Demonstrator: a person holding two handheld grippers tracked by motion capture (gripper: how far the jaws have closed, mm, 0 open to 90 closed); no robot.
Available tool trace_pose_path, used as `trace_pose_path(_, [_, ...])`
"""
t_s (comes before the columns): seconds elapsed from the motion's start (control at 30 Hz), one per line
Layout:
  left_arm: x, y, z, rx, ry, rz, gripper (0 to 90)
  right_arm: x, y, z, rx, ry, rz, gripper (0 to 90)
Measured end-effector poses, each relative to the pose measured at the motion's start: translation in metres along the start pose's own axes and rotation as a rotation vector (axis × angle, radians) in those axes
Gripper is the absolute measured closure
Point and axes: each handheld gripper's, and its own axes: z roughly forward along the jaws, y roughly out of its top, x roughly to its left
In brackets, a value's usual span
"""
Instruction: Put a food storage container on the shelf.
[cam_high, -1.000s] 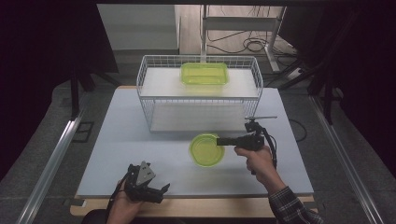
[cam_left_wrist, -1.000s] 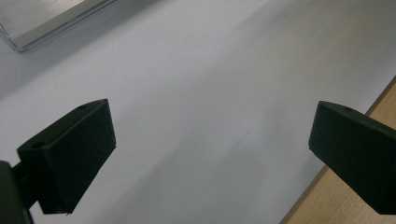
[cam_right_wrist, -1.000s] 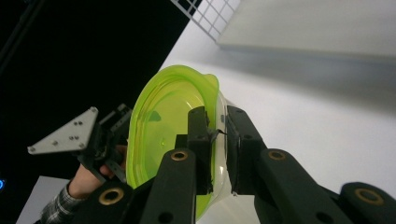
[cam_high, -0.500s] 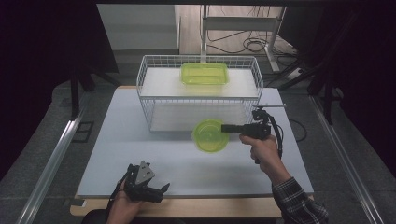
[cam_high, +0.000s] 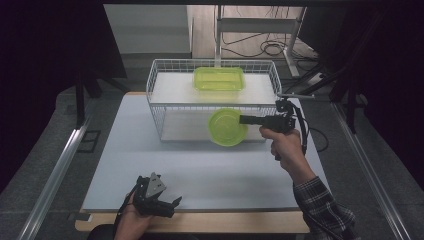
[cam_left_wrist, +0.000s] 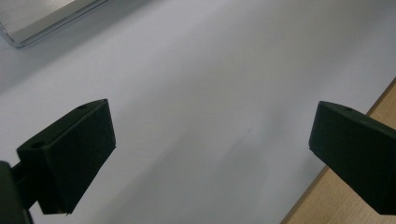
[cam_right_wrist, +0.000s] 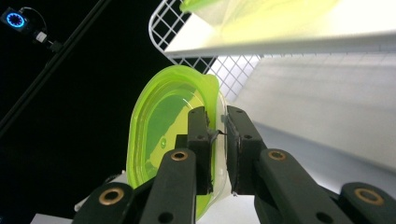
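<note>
A round lime-green plastic container (cam_high: 227, 127) hangs in the air in front of the white wire rack (cam_high: 155, 95), level with its lower shelf. My right gripper (cam_high: 244, 119) is shut on its rim and points left. In the right gripper view the container (cam_right_wrist: 163, 135) stands on edge with the jaws clamped across its rim, and my right gripper (cam_right_wrist: 218, 135) holds it near the rack's corner. A rectangular green container (cam_high: 219, 79) lies on the rack's top shelf. My left gripper (cam_high: 172, 202) rests low at the table's front edge, its jaws (cam_left_wrist: 210, 154) wide open over bare tabletop.
The white table (cam_high: 200, 170) has a wooden front edge (cam_left_wrist: 355, 186). Metal rails (cam_high: 55, 170) run along both sides on the floor. A stand and cables (cam_high: 265, 47) sit behind the rack.
My right gripper has lifted the round container off the table and carried it up toward the rack's front. The left gripper has stayed put.
</note>
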Motion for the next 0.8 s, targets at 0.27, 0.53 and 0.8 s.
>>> trace_pose_path(0.27, [0.001,-0.001,0.001,0.006,-0.003,-0.005,0.2,0.011,0.023,0.000,-0.027,-0.006,-0.014,81.0])
trace_pose_path(0.53, [0.000,-0.001,0.001,0.005,-0.007,-0.004,0.2,0.023,0.045,-0.001,-0.073,-0.035,-0.040,81.0])
trace_pose_path(0.8, [0.000,-0.001,0.001,0.008,-0.010,-0.003,0.2,0.030,0.068,0.002,-0.123,-0.052,-0.039,81.0])
